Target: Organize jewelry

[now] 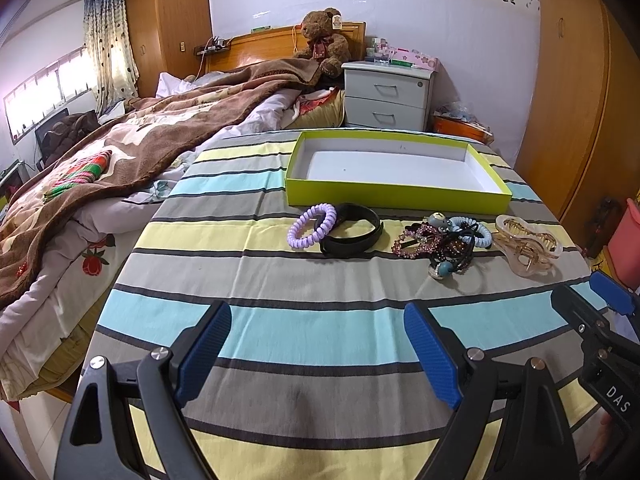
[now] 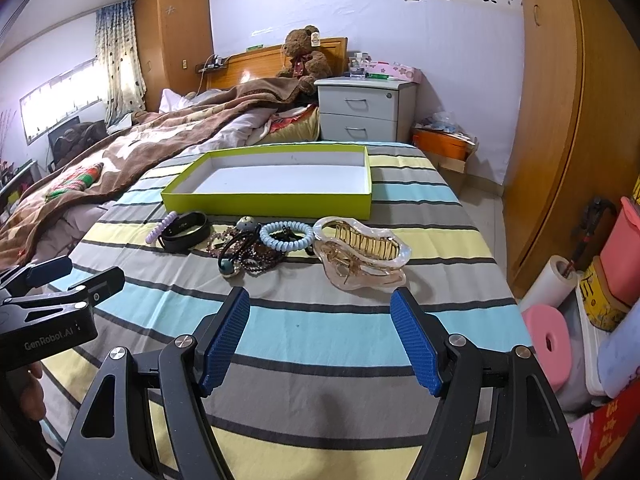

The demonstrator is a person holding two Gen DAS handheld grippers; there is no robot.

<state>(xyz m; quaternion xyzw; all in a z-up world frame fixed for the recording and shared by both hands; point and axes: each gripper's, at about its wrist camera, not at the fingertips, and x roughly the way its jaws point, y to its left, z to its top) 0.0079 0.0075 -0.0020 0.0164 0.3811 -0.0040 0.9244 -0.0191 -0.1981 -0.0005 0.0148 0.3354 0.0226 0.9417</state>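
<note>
Two tools (image 1: 318,356) (image 2: 320,344) agape, empty — hair claw (image 2: 362,254) lengthwise across stripes, teeth up.

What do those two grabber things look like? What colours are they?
Both look alike. The left gripper and right gripper have black frames with triangle cut-outs and silver round bolts. Their fingers wear blue ridged pads. From the side, one body reads "GenRobot.AI" and the other has the letters "DAS". No cables or sleeves show.
</note>
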